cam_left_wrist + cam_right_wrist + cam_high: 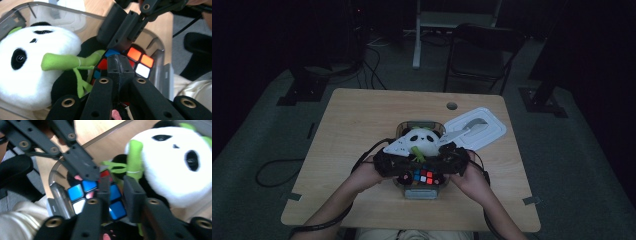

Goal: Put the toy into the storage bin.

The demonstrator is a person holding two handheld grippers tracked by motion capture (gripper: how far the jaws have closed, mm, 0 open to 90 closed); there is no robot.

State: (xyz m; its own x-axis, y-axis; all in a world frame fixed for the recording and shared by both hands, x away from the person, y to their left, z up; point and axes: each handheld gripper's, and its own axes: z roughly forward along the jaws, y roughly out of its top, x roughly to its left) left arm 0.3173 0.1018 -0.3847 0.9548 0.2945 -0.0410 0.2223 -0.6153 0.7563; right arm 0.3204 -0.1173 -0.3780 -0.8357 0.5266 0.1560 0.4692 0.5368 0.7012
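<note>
My left gripper point(117, 67) has its jaws pressed together, empty, just over the puzzle cube point(138, 62). My right gripper point(117, 192) is slightly parted with nothing clamped, its jaws straddling air above the cube. The cube sits in the clear bin point(406, 189) beside the plush panda point(422, 140); the white lid point(482, 127) lies on the wooden table point(357, 120).

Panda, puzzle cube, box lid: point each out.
Panda point(32, 82): left gripper view, white cheek.
Puzzle cube point(75, 192): right gripper view, blue tile.
Box lid point(492, 131): high view, flat white surface near its right edge.
</note>
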